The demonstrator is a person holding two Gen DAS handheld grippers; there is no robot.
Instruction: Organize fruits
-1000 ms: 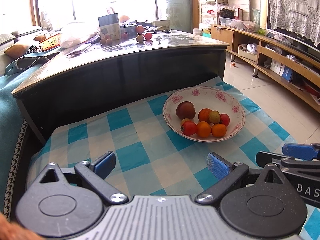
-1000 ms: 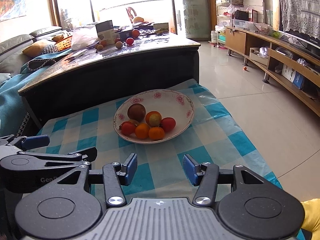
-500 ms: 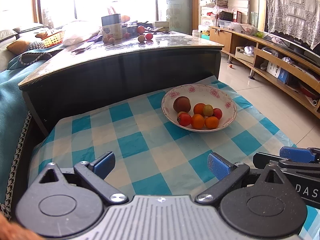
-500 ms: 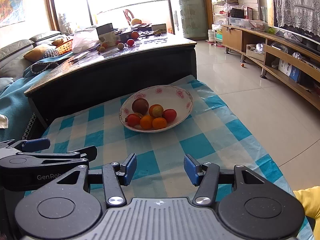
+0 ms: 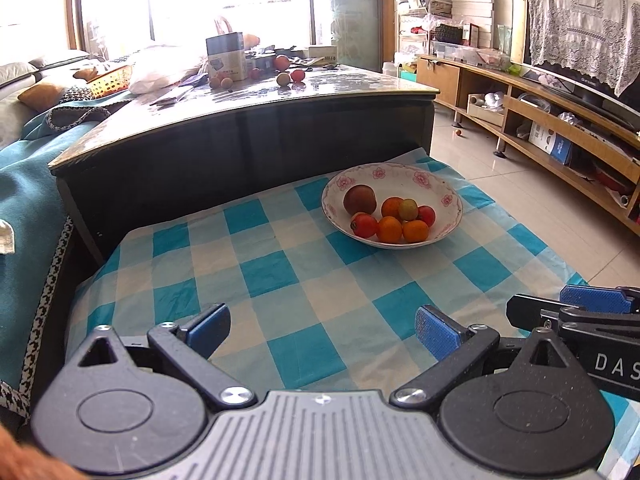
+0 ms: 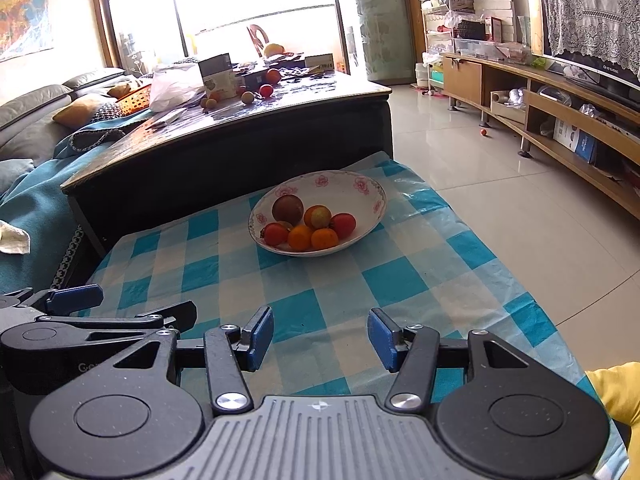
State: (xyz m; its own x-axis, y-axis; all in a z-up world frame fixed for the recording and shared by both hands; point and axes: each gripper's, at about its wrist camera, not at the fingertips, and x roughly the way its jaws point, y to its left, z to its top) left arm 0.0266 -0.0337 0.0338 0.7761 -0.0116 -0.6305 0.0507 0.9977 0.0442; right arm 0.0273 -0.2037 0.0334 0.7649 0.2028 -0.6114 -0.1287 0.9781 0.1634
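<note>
A white bowl with pink flowers (image 5: 448,194) (image 6: 372,196) stands on the blue checked cloth (image 5: 280,276) (image 6: 312,292). In it lie a brown fruit (image 5: 359,199) (image 6: 287,208), several oranges (image 5: 389,229) (image 6: 300,237) and red tomatoes (image 5: 364,225) (image 6: 343,225). My left gripper (image 5: 322,330) hangs open over the near part of the cloth, well short of the bowl, with nothing between its fingers. My right gripper (image 6: 320,334) is open and empty too, beside the left one. Each gripper shows at the edge of the other's view.
Behind the cloth stands a dark coffee table (image 5: 248,140) (image 6: 240,136) with loose fruits (image 5: 290,77) (image 6: 256,94), a box and a plastic bag on top. A sofa with a teal blanket (image 5: 28,184) is at the left, a wooden TV stand (image 5: 560,128) at the right across tiled floor.
Both grippers have drawn back from the bowl, which now looks smaller and farther away. Neither gripper's opening has changed, and the fruits have not moved.
</note>
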